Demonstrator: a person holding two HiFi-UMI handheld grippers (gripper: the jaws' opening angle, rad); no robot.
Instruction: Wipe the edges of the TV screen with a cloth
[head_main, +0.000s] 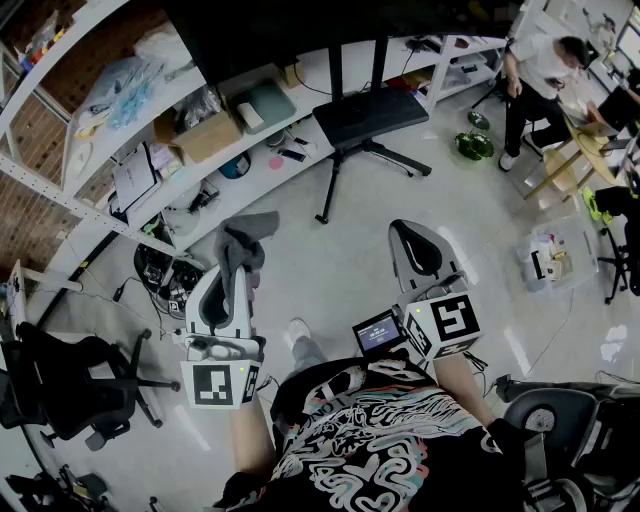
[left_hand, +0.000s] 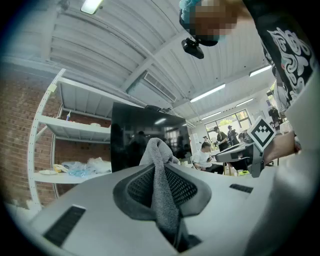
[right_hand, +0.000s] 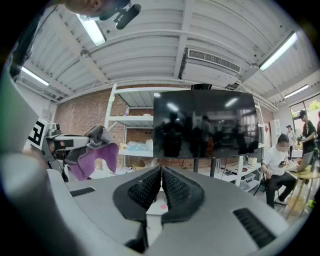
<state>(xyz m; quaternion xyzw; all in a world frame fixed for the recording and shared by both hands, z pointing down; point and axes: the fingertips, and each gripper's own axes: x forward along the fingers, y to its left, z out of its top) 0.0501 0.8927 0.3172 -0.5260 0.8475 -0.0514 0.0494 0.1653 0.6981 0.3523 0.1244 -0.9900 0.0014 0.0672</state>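
Note:
The TV screen (right_hand: 205, 125) is a dark panel on a black floor stand (head_main: 365, 120), straight ahead of both grippers and some way off; it also fills the middle of the left gripper view as the TV (left_hand: 145, 137). My left gripper (head_main: 228, 290) is shut on a grey cloth (head_main: 245, 245) that sticks up between its jaws; the same cloth (left_hand: 162, 185) runs down the jaw gap. The cloth (right_hand: 92, 150) shows grey and purple in the right gripper view. My right gripper (head_main: 420, 250) is shut with nothing in it, jaws touching (right_hand: 161, 187).
White shelving (head_main: 130, 150) with boxes and bags runs along the brick wall on the left. A black office chair (head_main: 70, 375) stands at lower left. A seated person (head_main: 540, 70) works at a small table at upper right. A plastic bin (head_main: 555, 255) sits on the floor.

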